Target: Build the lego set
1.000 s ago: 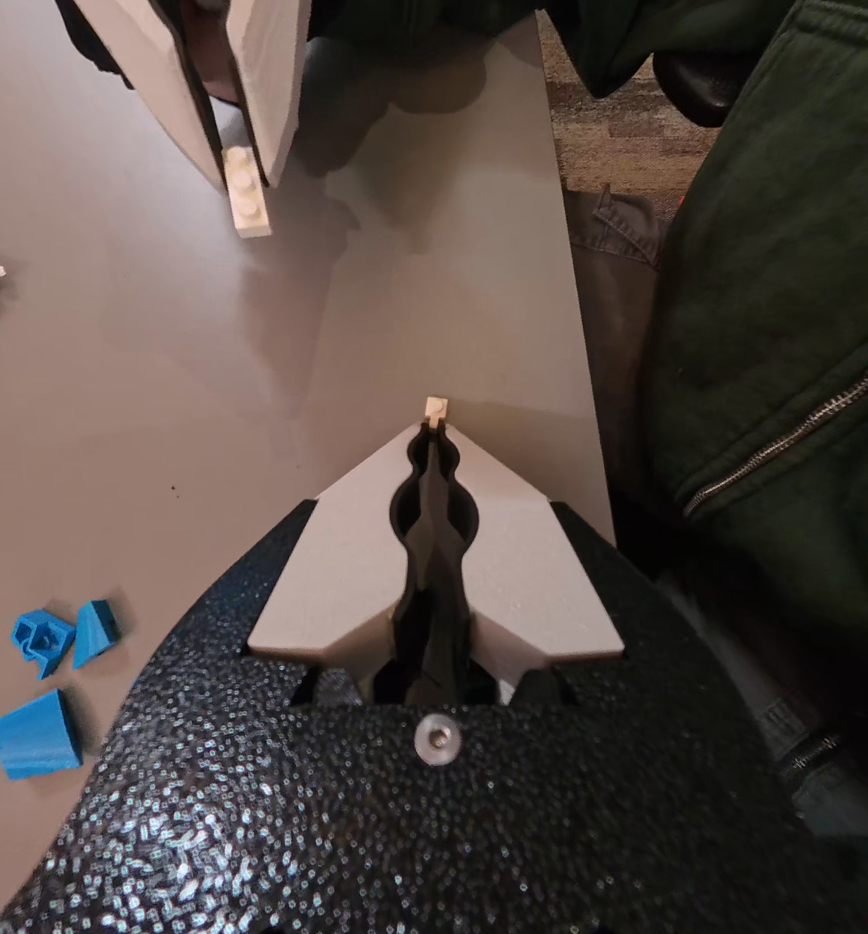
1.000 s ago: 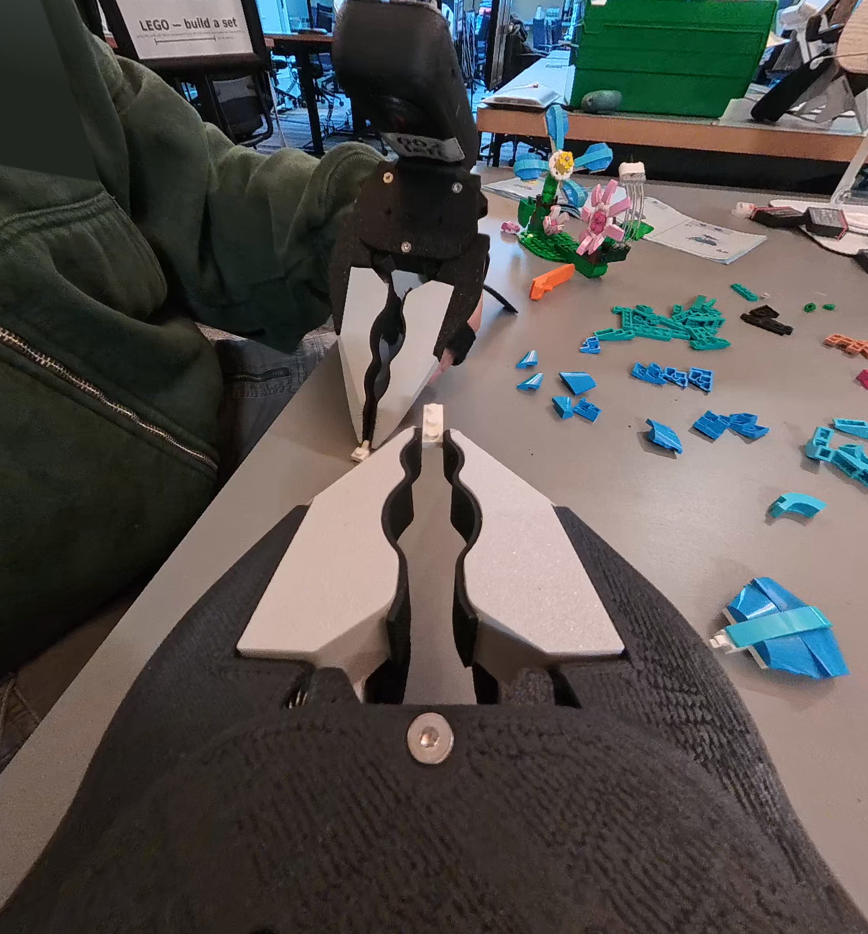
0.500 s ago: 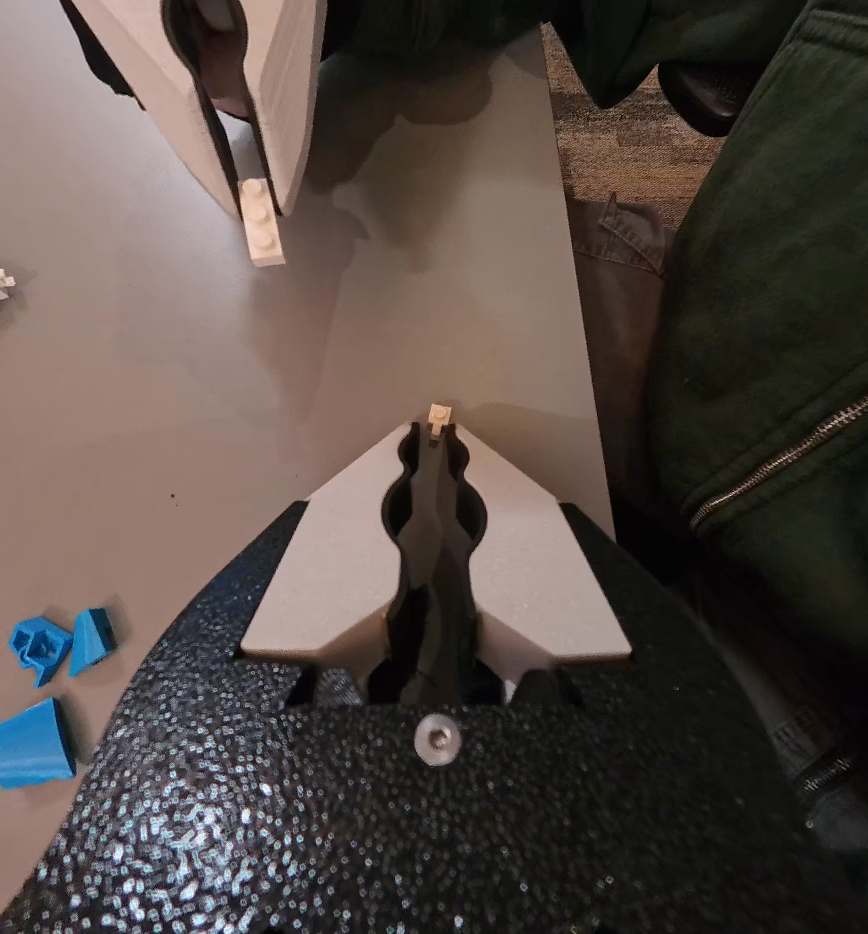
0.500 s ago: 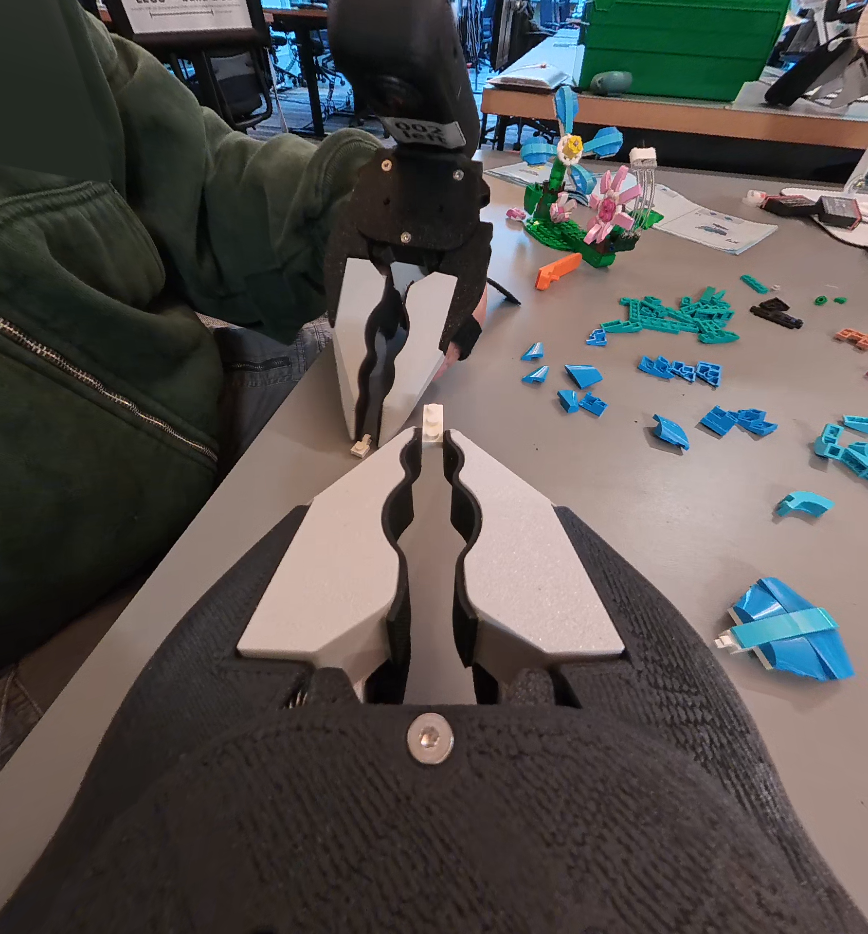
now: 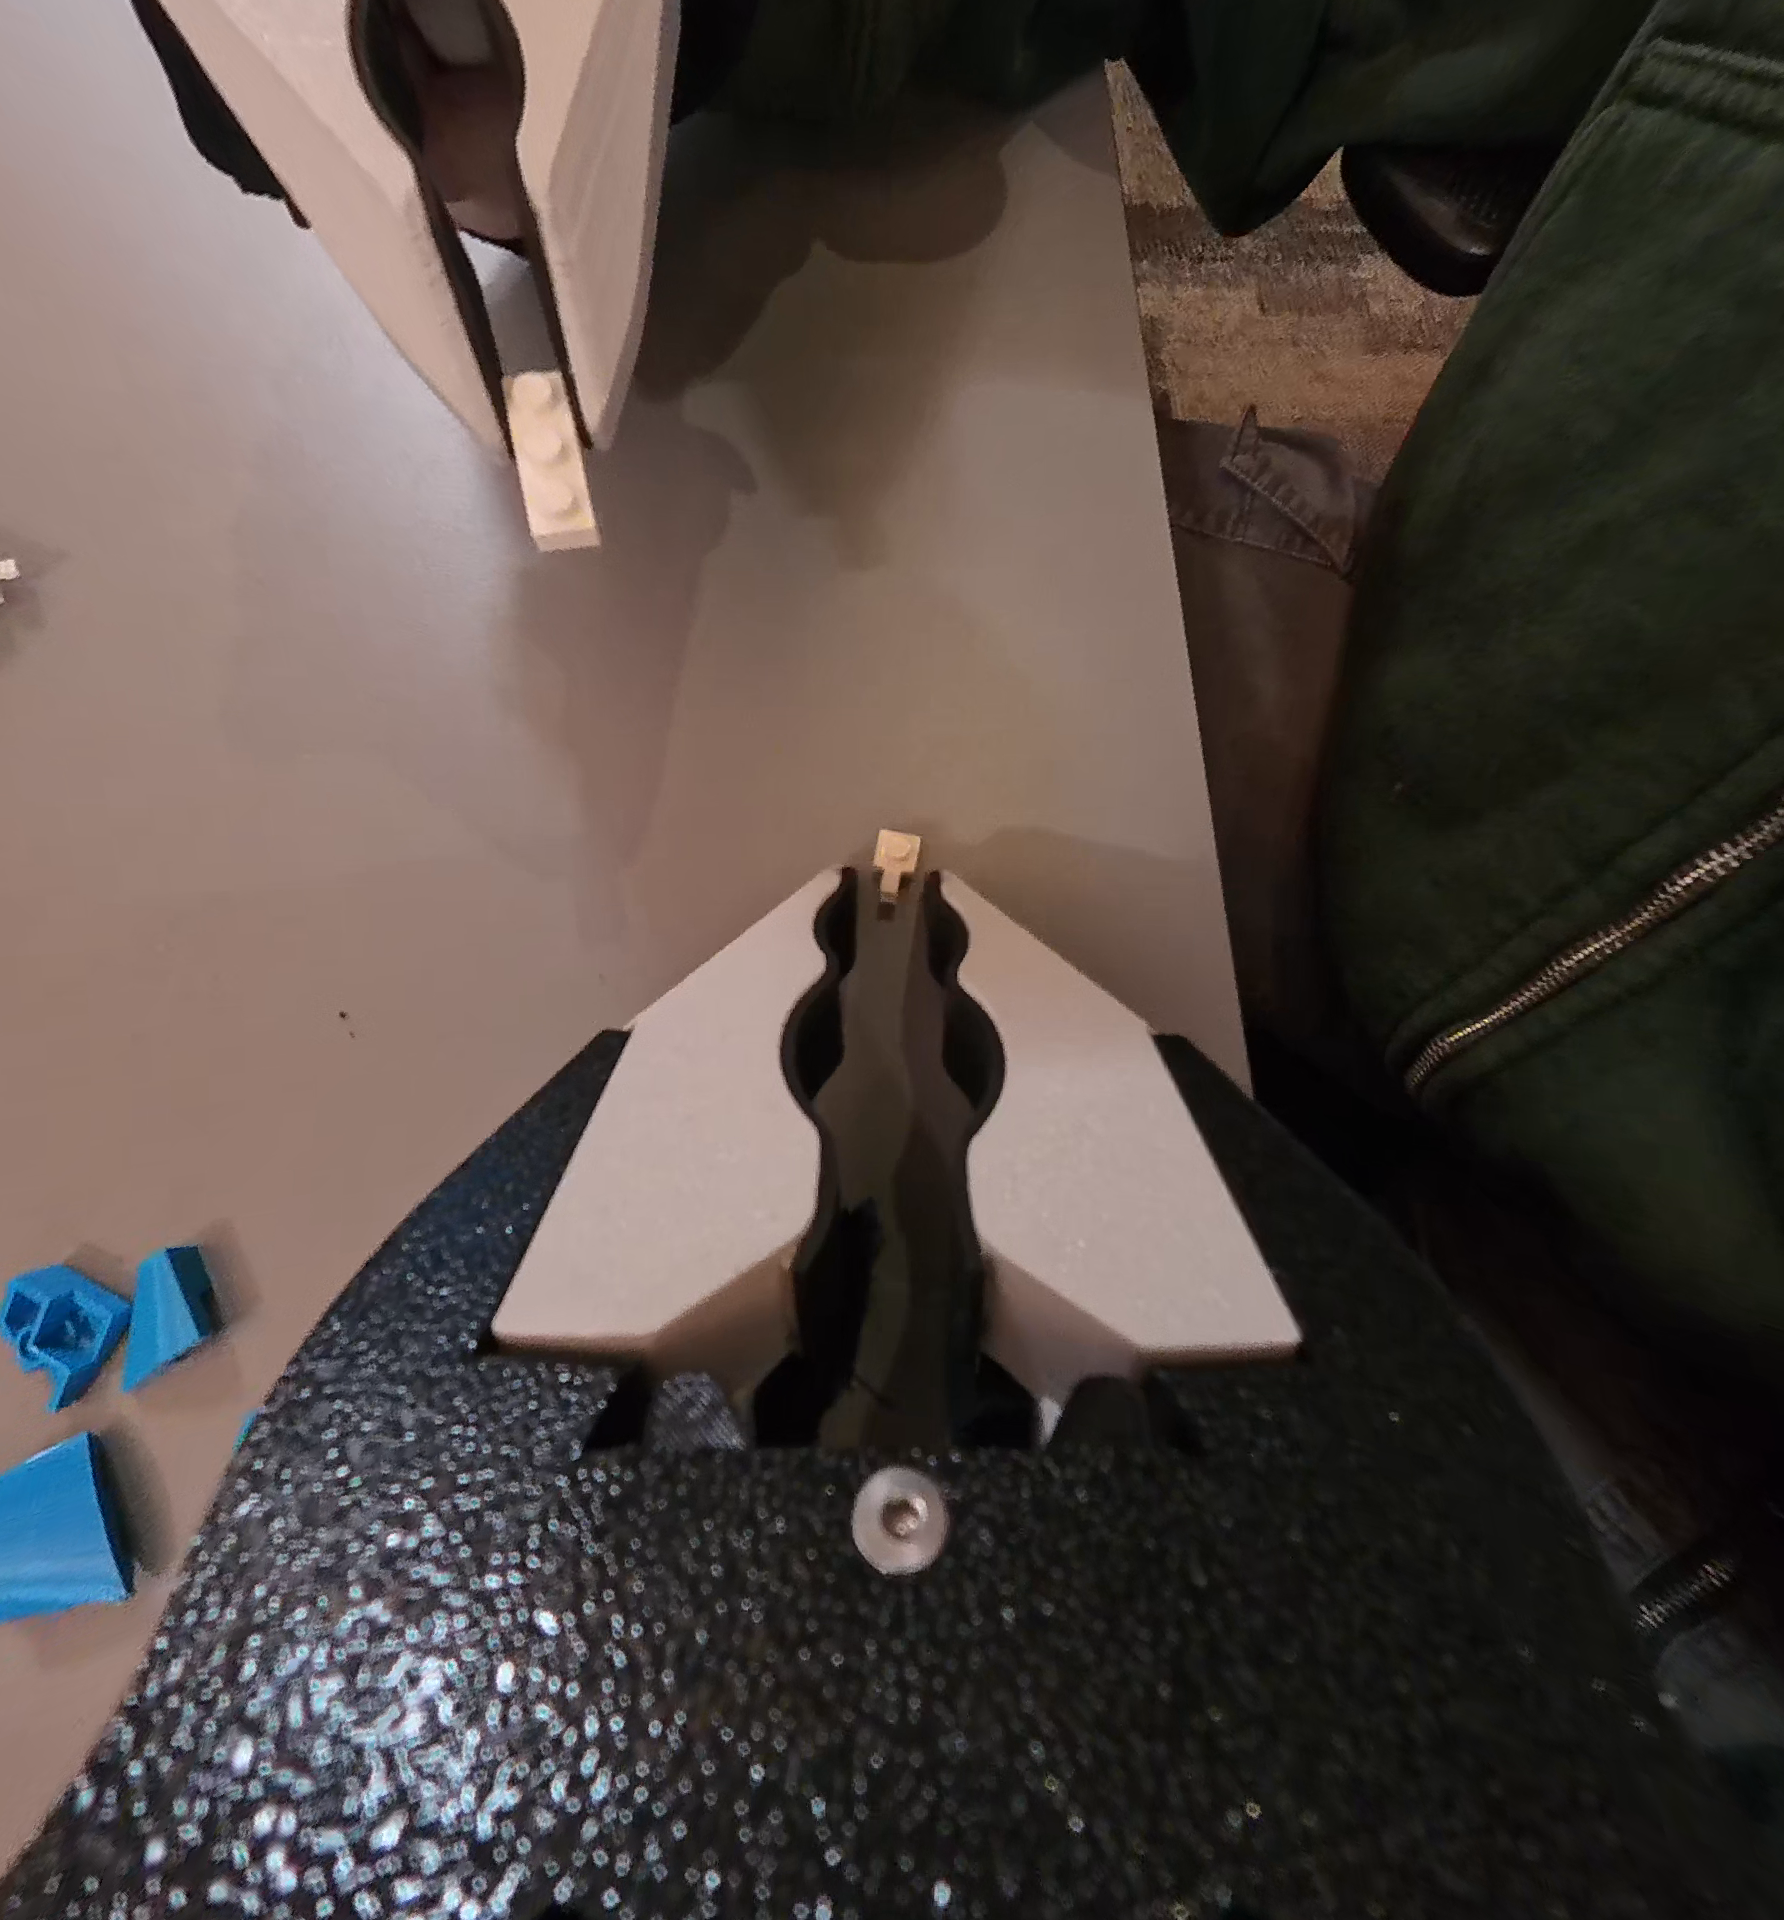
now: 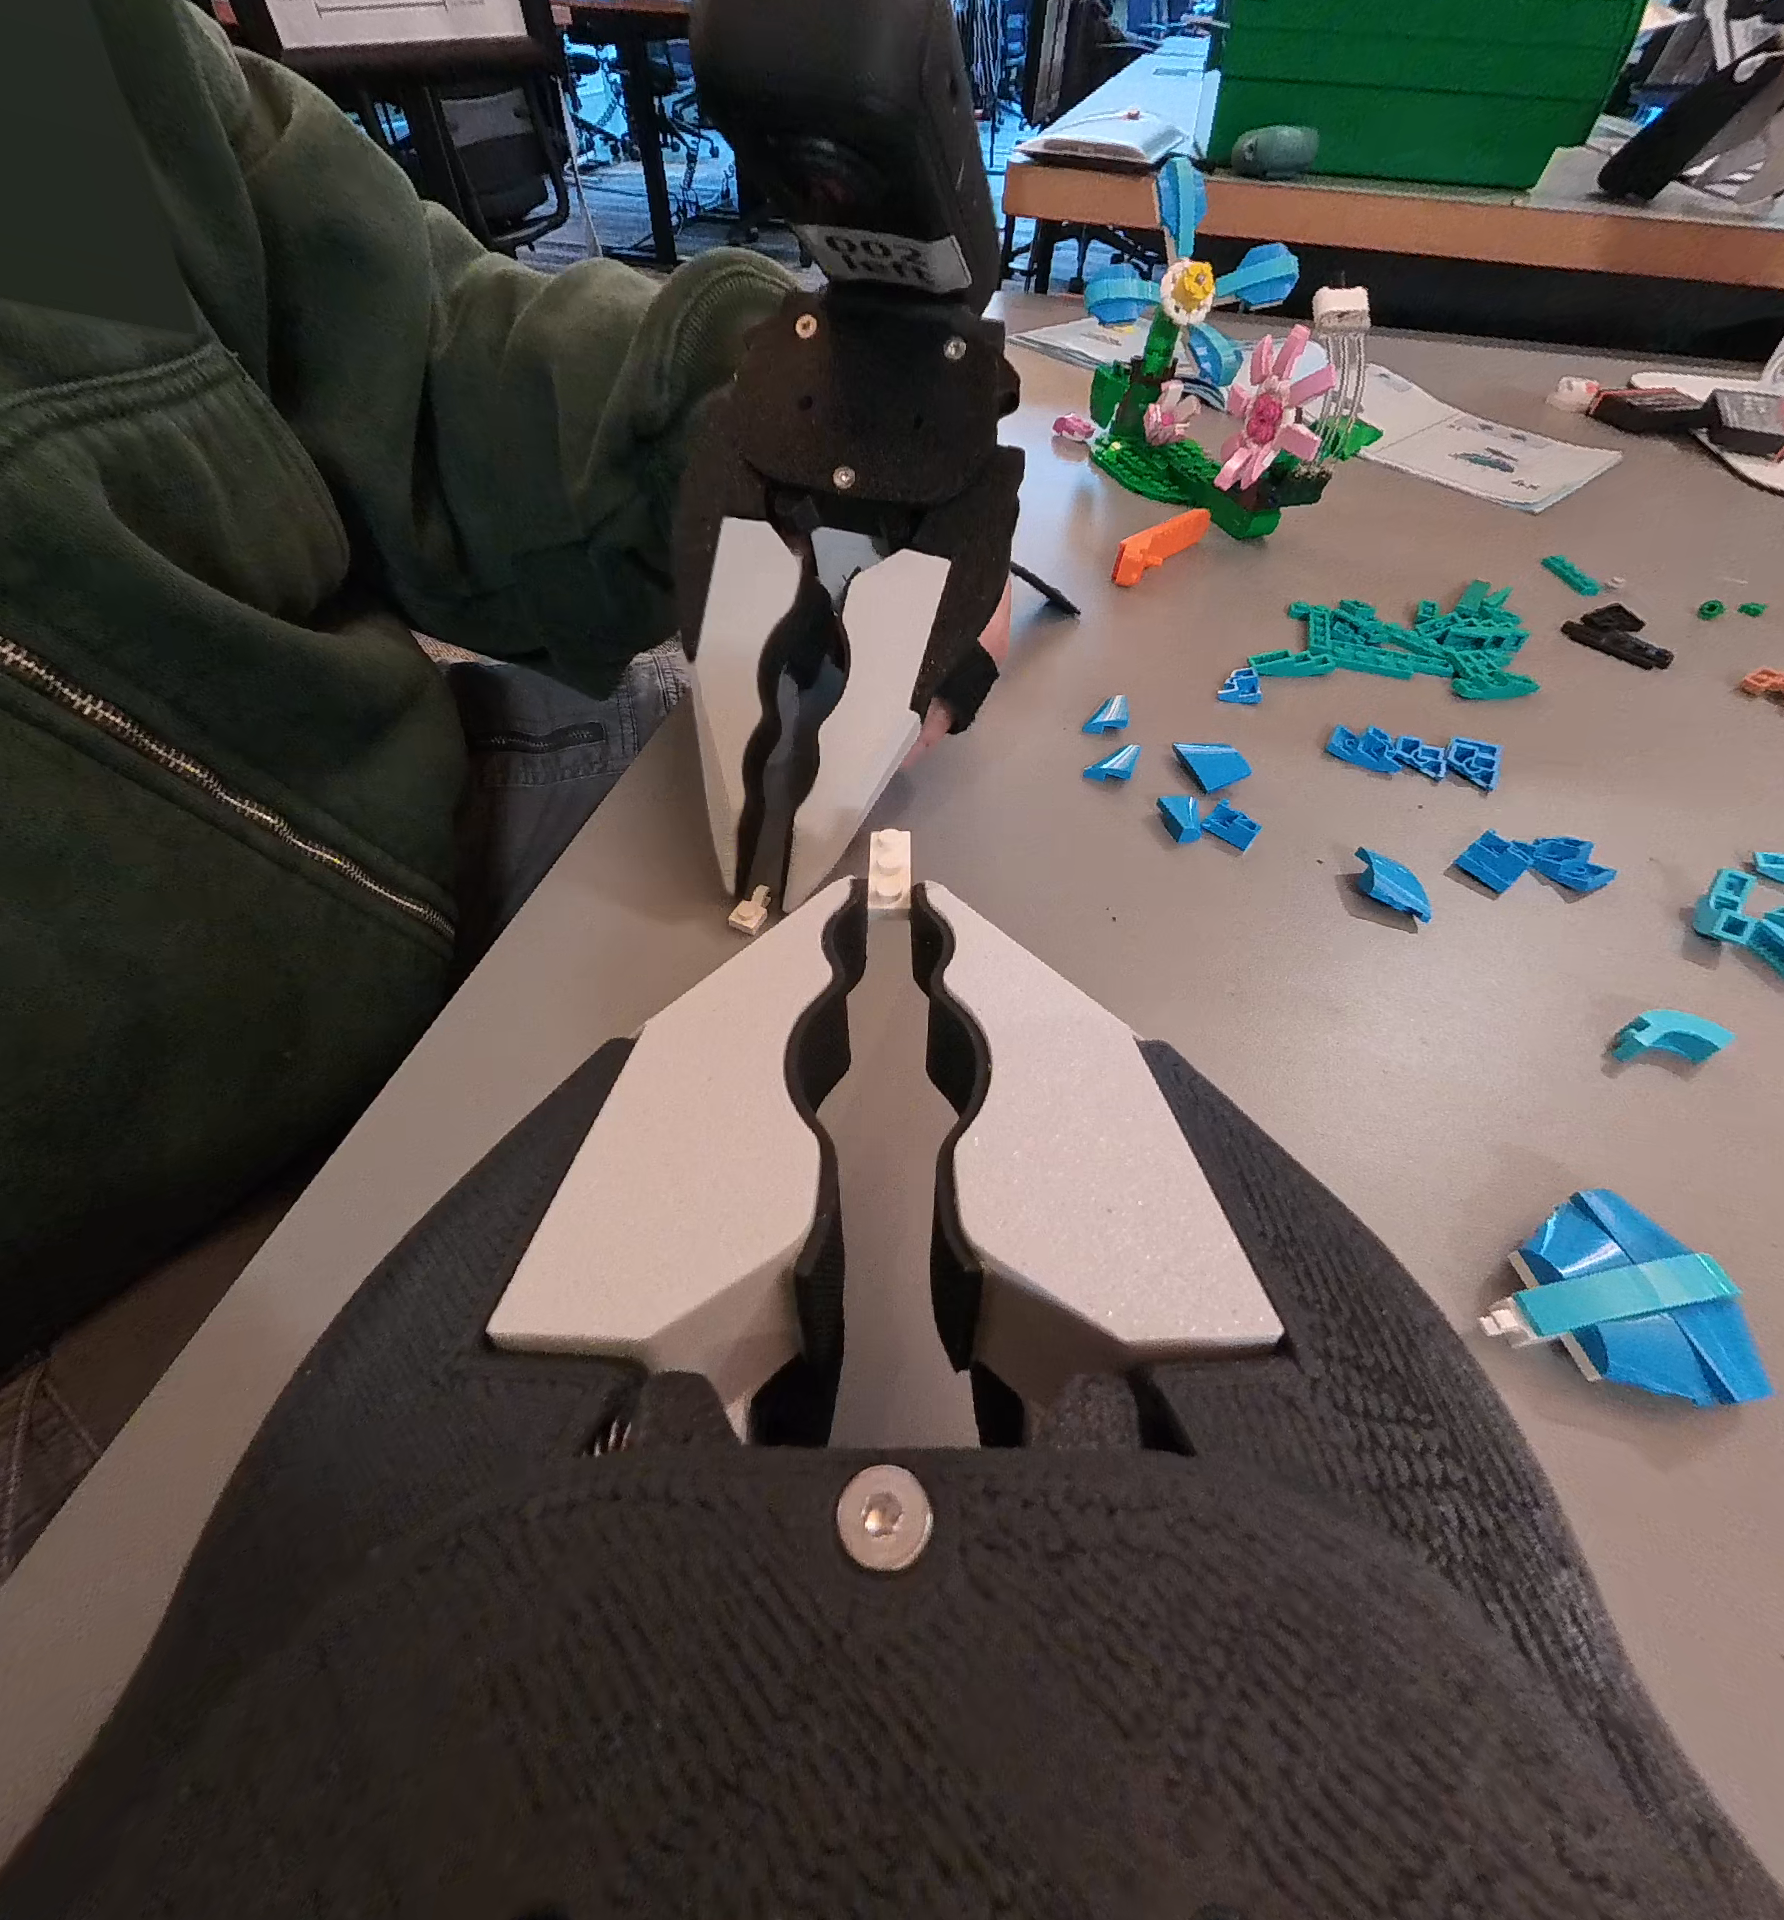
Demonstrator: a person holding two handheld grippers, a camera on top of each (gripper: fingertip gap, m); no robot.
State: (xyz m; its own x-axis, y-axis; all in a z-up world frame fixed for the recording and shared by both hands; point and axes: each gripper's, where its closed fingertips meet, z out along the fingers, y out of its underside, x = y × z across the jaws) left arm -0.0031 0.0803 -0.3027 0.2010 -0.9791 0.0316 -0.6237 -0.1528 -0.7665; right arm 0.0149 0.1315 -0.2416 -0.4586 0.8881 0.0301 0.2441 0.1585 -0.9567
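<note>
A small white clip plate (image 5: 894,860) lies on the grey table (image 5: 296,831) near its edge, between the parted fingertips of the left gripper (image 5: 890,881), untouched. The right gripper (image 6: 885,891) clamps a white studded plate (image 6: 888,865) just beside it; blue pieces (image 6: 1210,767) lie scattered beyond.

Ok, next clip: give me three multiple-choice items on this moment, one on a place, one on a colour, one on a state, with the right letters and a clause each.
1. Where does the small white clip piece lie?
A. near the table's edge by the person
B. among the teal pieces
C. on the green bin

2. What colour is the plate in the right gripper?
A. orange
B. white
C. blue

3. How do the left gripper's fingertips stand on the clip piece?
A. pressed shut on it
B. apart, not pressing it
C. lifting it high

Key: 1 A, it sits by the table edge; 2 B, a white studded plate; 3 B, gaps show on both sides.
</note>
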